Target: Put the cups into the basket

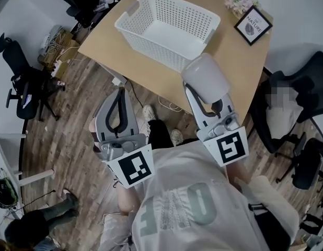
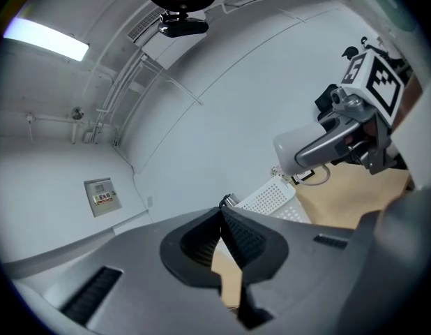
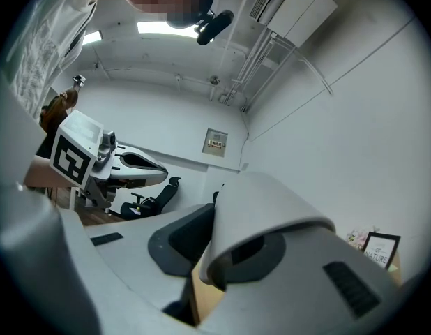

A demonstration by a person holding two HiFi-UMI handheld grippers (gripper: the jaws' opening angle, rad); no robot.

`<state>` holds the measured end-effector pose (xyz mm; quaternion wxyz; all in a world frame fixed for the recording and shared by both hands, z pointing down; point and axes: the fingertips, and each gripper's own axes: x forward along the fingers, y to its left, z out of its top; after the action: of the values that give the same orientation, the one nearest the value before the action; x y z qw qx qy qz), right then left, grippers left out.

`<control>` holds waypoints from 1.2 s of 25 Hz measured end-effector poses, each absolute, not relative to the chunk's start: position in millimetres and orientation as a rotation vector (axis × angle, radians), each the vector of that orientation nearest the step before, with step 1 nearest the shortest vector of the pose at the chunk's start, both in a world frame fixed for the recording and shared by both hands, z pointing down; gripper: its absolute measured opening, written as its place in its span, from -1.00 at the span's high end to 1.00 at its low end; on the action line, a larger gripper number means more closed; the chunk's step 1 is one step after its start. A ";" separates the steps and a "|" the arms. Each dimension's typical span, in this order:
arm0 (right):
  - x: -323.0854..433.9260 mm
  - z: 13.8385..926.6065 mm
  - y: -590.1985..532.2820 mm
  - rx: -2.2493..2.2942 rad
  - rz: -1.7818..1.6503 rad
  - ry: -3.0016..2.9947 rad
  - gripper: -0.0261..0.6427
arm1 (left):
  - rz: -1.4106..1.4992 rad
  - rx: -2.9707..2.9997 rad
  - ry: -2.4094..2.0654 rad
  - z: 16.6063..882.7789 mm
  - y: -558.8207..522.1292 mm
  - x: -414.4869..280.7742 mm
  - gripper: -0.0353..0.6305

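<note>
Cup [image 1: 206, 73] clenched in right tool [image 1: 204, 94]; basket [image 1: 151, 42] just ahead looks empty. Left tool [image 1: 119, 95] closed on nothing.

The basket [image 1: 156, 45] stands open to you from above — bare worktop [image 1: 240, 61] lies to its right, with a picture frame [image 1: 252, 25] and flowers [image 1: 239, 2] crowding the far corner.

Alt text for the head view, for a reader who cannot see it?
The right tongs hold a pale cup at the near edge of the wooden table, close to an empty white basket. The left tongs, shut and empty, hang over the floor.
</note>
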<state>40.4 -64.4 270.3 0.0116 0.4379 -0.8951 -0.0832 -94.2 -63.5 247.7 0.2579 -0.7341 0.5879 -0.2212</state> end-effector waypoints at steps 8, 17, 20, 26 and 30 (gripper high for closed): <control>36.5 253.2 -129.6 1.533 -0.320 -2.696 0.80 | -0.499 -2.066 1.469 238.0 -152.5 -100.0 0.87; 25.9 231.0 -216.0 1.695 -0.356 -2.573 0.80 | -0.429 -2.168 1.299 222.0 -254.6 -100.3 0.87; 20.1 227.5 -240.1 1.679 -0.367 -2.517 0.80 | -0.414 -2.211 1.256 220.1 -282.1 -100.6 0.87; 1.7 249.1 -291.6 1.438 -0.371 -2.260 0.80 | -0.419 -2.276 1.183 223.7 -326.4 -102.0 0.87; -8.4 271.4 -308.4 1.199 -0.341 -2.177 0.80 | -0.380 -2.291 1.149 225.6 -339.2 -106.7 0.87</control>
<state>-8.4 -308.4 271.4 0.3113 0.4544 -0.8246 -0.1292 -106.7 -339.2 225.6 0.2719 -0.8509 0.4267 -0.1412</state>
